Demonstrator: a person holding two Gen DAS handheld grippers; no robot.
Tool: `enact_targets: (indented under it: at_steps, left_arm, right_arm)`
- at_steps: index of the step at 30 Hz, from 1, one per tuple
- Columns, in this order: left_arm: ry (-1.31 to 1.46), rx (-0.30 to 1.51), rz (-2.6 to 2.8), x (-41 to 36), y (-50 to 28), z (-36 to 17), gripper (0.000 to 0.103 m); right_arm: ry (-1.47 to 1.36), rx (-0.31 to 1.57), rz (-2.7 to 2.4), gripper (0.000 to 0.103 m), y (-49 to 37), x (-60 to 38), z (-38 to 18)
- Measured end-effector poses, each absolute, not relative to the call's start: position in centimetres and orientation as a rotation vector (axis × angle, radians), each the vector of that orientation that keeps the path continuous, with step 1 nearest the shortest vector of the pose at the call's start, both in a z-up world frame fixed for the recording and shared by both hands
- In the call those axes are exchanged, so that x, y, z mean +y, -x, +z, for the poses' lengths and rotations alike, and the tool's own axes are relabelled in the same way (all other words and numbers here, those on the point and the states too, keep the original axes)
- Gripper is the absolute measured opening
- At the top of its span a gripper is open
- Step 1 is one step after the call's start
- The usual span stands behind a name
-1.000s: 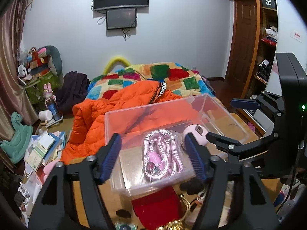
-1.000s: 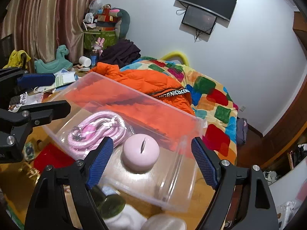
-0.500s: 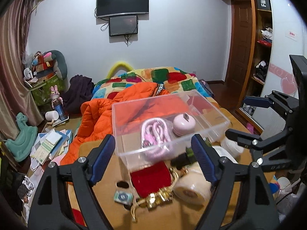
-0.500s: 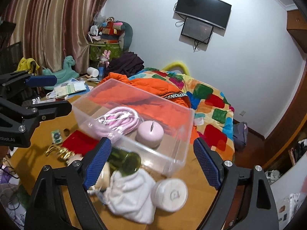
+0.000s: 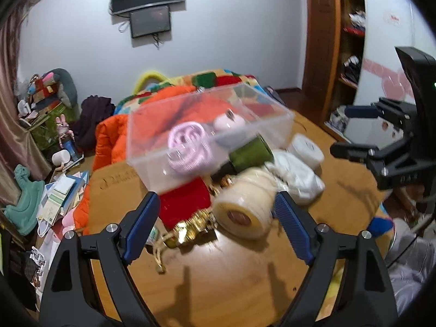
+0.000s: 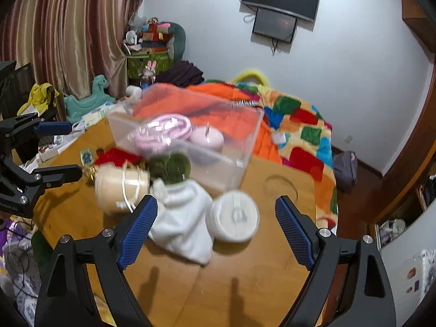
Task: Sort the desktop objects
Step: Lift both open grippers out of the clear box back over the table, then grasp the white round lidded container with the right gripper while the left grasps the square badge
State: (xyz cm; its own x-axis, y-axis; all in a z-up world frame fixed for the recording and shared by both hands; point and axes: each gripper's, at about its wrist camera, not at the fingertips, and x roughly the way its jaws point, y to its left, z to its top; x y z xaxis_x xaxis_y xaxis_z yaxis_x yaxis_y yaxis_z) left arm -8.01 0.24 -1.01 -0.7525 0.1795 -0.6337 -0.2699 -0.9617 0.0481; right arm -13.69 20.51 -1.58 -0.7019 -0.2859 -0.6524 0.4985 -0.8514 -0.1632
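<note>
A wooden table (image 5: 245, 286) is carrying a jumble of desktop objects, seen from two hand-held grippers hanging above its near edge. A clear plastic box (image 5: 207, 133) is sitting at the far side of the table, holding a coiled pink rope (image 5: 188, 144) and a round pink object (image 6: 207, 137) side by side. In front of the box, a white cloth (image 6: 185, 223) is lying crumpled beside a cream roll (image 5: 245, 209) resting on its side, with a round white container (image 6: 234, 215) just to the cloth's right. A dark green jar (image 5: 250, 154) is lying against the box's front wall, and a red pouch (image 5: 185, 201) is lying flat near a gold-coloured trinket (image 5: 190, 227), which the blur is leaving unclear. The left gripper (image 5: 215, 223) is hovering with its jaws spread wide and just widened further within the last half second, framing the roll and trinket without touching them. The right gripper (image 6: 215, 226) is likewise standing wide apart and gripping nothing, the cloth and white container lying between its blue pads (image 6: 136, 231) in the picture.
</note>
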Motion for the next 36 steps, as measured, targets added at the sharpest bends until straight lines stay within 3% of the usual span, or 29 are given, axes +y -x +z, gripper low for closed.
enact_targets:
  at_steps: [7, 19, 26, 33, 36]
  left_arm:
    - [1.07, 0.172, 2.737, -1.4, 6.6, -3.9, 0.086]
    - [1.22, -0.064, 2.854, -8.9, 9.1, -5.9, 0.086]
    - [1.266, -0.114, 2.833, -10.1, 11.5, -6.8, 0.062]
    - [1.278, -0.02, 2.823, -8.9, 12.6, -7.9, 0.054]
    - [1.27, 0.016, 2.83, -8.6, 12.8, -7.9, 0.048]
  right_arm:
    - [-0.984, 0.415, -2.478, 0.086, 13.7, 22.4, -4.3]
    - [-1.1, 0.289, -2.482, 0.086, 17.8, 24.6, -6.9]
    - [-1.093, 0.289, -2.472, 0.084, 19.4, 24.5, -7.6]
    - [-1.118, 0.26, -2.416, 0.08, 20.8, 23.4, -8.6]
    - [-1.131, 0.239, -2.393, 0.07, 21.3, 23.1, -9.0]
